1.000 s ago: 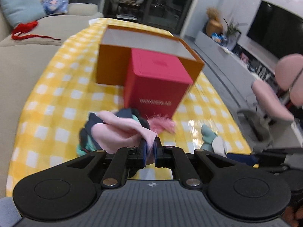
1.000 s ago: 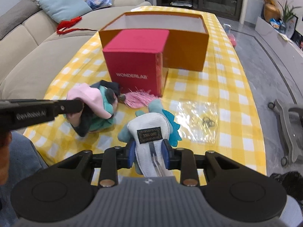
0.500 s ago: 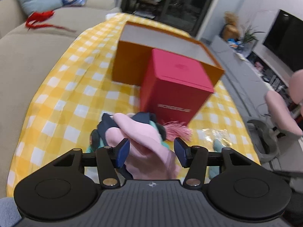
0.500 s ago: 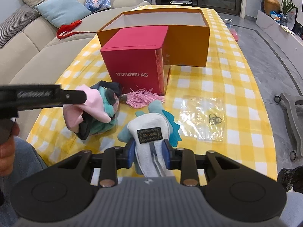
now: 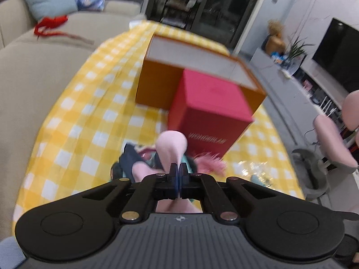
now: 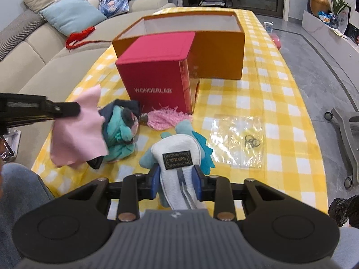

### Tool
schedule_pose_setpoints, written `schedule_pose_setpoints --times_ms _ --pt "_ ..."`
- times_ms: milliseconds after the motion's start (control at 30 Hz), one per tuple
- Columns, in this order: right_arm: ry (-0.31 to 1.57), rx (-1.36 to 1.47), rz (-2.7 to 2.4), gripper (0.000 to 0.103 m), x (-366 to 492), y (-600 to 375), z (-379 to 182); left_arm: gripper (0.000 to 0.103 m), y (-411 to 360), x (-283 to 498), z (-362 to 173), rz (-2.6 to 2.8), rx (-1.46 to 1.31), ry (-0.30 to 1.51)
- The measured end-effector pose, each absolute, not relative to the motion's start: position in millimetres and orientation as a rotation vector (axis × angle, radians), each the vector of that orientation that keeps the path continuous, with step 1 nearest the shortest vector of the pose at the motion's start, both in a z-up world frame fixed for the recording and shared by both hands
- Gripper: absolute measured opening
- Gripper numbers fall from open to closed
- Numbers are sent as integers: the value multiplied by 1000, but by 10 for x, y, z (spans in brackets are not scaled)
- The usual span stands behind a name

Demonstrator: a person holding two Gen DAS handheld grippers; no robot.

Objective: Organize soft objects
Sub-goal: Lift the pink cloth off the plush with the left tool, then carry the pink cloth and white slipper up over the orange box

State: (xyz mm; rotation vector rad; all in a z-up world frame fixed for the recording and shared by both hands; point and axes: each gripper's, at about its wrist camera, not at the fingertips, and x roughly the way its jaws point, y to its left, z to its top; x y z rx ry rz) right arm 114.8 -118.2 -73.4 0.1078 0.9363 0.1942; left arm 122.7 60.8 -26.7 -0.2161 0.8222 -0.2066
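Note:
My left gripper [image 5: 179, 174] is shut on a pink cloth [image 5: 171, 144] and holds it lifted off the table; the cloth [image 6: 82, 132] hangs from the left gripper [image 6: 74, 108] in the right wrist view. Under it lies a teal and dark soft toy [image 6: 121, 132] next to a pink tassel [image 6: 167, 118]. My right gripper [image 6: 176, 179] is shut on a white and teal plush [image 6: 177, 157] at the table's near edge. An open orange box [image 6: 215, 53] stands behind a red WONDERLAB box [image 6: 157, 71].
The table has a yellow checked cloth [image 6: 269, 94]. A clear plastic bag [image 6: 239, 141] with small rings lies right of the plush. A beige sofa [image 6: 33, 51] runs along the left. A chair base [image 6: 345, 134] stands on the floor at right.
My left gripper opened around the pink cloth, then shut on it and lifted it up off the teal toy. My right gripper kept its hold on the plush.

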Motion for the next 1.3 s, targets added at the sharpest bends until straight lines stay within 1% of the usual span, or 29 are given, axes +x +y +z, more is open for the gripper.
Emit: schedule_pose_setpoints --times_ms 300,600,1000,1133,1300 --pt "876 95 215 29 1108 -1293 -277 1 584 1130 413 -286 -221 693" --pt "795 92 250 29 1313 -1390 252 1 415 1379 852 -351 -141 584" --pt "733 -4 292 29 2267 -1354 696 1 223 2104 1050 -387 -30 499" --pt "753 -13 302 29 2700 -1329 699 1 180 2358 1036 -385 1 502" --pt "777 -35 309 29 3226 -1279 564 1 150 2701 873 -365 33 543"
